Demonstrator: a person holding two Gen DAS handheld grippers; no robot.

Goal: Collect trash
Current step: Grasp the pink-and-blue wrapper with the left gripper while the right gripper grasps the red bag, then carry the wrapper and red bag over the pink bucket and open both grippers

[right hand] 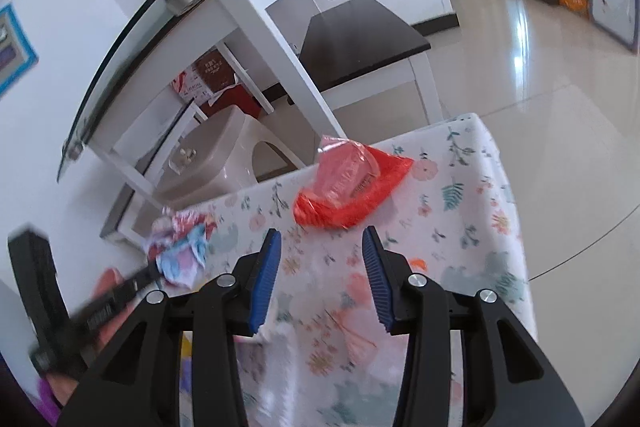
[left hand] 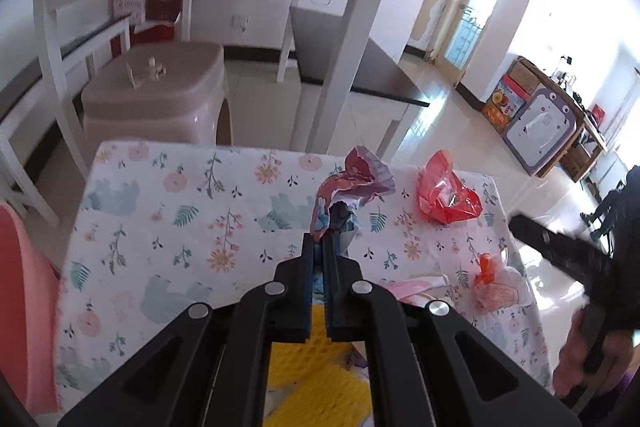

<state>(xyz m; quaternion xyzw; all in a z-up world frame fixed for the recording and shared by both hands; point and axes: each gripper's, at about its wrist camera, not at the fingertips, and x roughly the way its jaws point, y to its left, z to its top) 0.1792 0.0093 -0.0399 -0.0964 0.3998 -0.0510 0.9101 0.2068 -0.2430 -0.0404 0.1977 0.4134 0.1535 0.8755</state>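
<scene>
Right wrist view is showing your half-open, empty right gripper (right hand: 322,243) facing the red wrapper (right hand: 348,187) just beyond, while your left gripper (left hand: 320,243) is clamping the crumpled wrapper (left hand: 356,183).

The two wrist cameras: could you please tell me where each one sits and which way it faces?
Left wrist: on the left gripper, angled down over the floral cloth; its jaws pinch a crumpled wrapper; the right gripper and hand show at right.
Right wrist: on the right gripper, jaws open, facing the red bag; the left gripper shows at left.
Shared: cloth, red bag, wrapper, beige stool.
</scene>
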